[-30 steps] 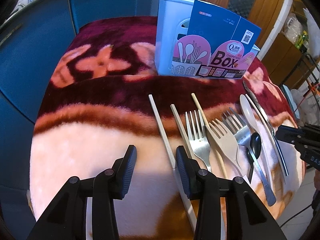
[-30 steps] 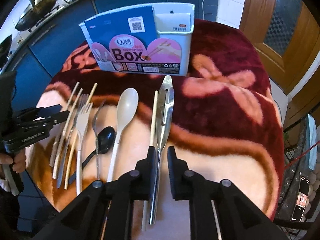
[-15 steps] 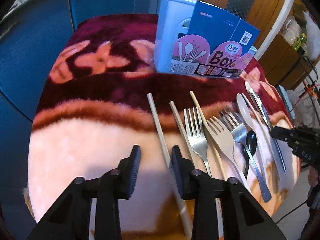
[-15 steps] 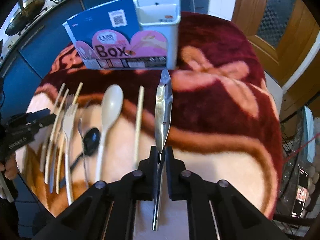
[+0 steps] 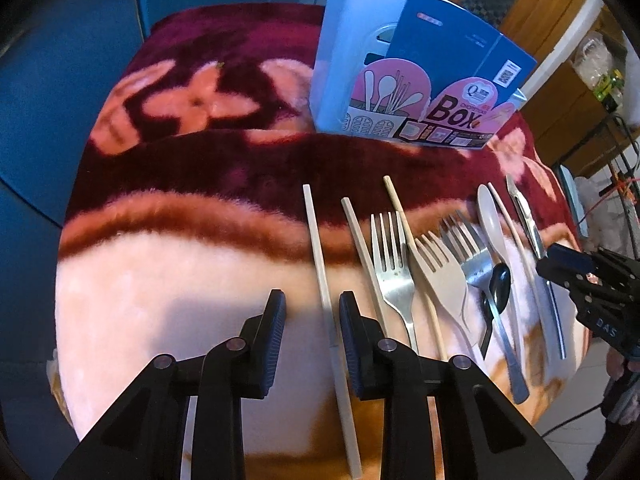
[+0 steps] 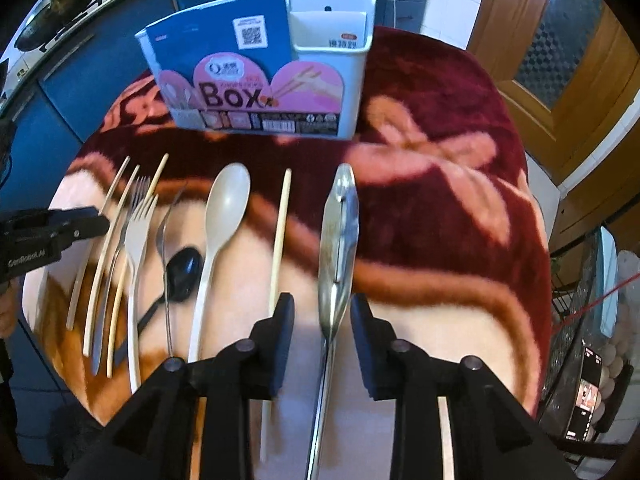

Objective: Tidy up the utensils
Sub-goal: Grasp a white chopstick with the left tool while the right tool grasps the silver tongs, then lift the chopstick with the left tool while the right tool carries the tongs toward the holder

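My left tongs (image 5: 312, 312) stand partly open astride a square pale chopstick (image 5: 320, 256), pads clear of it. My right tongs (image 6: 322, 320), jaws just opened, straddle a polished steel peeler (image 6: 338, 240) without gripping. Both lie on the plush floral blanket (image 6: 440, 200) covering the table, before the white plastic utensil box (image 6: 332, 40).

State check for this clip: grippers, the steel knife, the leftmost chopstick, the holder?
left gripper: open, straddling a chopstick.
right gripper: open, jaws just opened, knife between.
long steel knife: flat on blanket, unheld.
pale leftmost chopstick: flat, unheld.
white plastic utensil holder: upright; right compartment looks empty.
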Demonstrator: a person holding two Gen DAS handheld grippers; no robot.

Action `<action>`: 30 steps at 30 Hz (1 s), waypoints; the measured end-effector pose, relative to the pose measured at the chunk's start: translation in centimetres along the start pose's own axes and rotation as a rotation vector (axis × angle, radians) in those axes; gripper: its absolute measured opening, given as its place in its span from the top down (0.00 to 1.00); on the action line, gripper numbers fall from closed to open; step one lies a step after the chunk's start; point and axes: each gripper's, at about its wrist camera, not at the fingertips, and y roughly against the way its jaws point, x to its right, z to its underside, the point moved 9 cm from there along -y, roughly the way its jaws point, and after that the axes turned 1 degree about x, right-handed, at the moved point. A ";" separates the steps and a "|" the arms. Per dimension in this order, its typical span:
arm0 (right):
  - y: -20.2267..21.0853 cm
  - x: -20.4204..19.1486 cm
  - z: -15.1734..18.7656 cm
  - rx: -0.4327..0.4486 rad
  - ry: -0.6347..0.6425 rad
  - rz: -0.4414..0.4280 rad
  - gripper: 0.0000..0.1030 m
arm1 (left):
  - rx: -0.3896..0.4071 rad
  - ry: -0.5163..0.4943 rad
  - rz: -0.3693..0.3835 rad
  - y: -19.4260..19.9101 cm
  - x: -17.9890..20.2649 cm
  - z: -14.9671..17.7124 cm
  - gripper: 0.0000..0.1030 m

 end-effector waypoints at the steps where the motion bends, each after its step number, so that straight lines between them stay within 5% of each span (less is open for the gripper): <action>1: -0.2 0.1 -0.4 -0.001 -0.003 0.001 0.69 | -0.007 0.005 0.005 -0.1 0.0 -0.2 0.73; 7: -1.9 1.1 -1.4 -0.031 -0.040 -0.007 0.69 | -0.016 0.005 0.012 -0.5 0.2 -1.2 0.73; 11: -2.1 1.4 -1.5 -0.014 -0.041 -0.022 0.78 | -0.008 0.014 0.032 -0.6 0.1 -1.4 0.93; 16: -1.4 1.2 -1.3 0.041 -0.045 -0.040 0.80 | 0.024 0.060 0.101 0.0 -0.1 -1.3 0.95; 30: 7.0 -0.3 -1.8 0.504 -0.071 -0.079 0.80 | 0.431 0.029 0.175 8.4 2.0 -4.0 0.96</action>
